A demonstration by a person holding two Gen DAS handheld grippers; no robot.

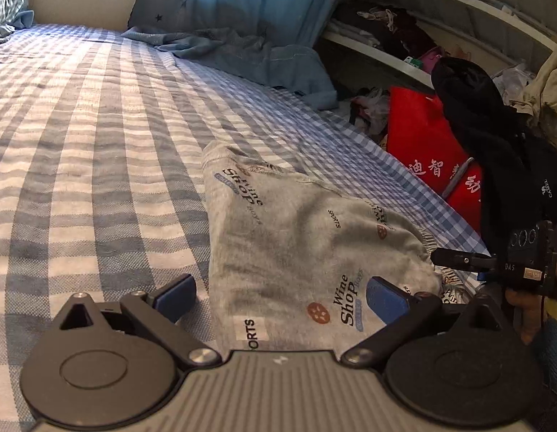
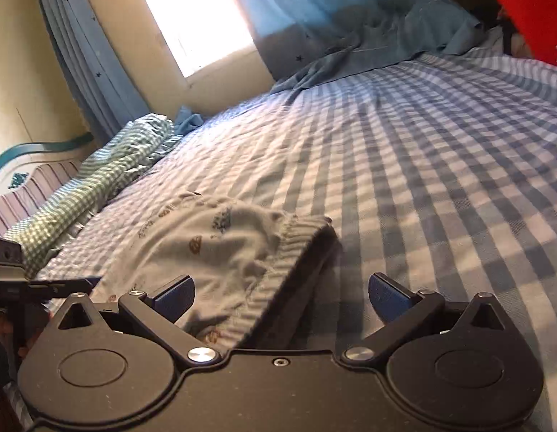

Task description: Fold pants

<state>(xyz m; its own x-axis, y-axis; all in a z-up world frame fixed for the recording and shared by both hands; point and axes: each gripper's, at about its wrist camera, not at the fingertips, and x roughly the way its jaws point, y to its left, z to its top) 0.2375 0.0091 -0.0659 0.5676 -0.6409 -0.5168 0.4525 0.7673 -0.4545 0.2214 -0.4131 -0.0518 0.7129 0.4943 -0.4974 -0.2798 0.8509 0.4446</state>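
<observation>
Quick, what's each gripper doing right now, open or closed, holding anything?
Left gripper: open, holding nothing, over the gray pants.
Right gripper: open, holding nothing, at the pants' waistband.

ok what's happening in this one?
A person with handheld tongs in each hand is folding small grey printed pants on a blue checked bed. Both tongs are open and gripping nothing. The left tongs sit low over one end of the pants; the right tongs face the ribbed waistband at the other. The pants lie bunched, and I cannot tell how many folds are done.
</observation>
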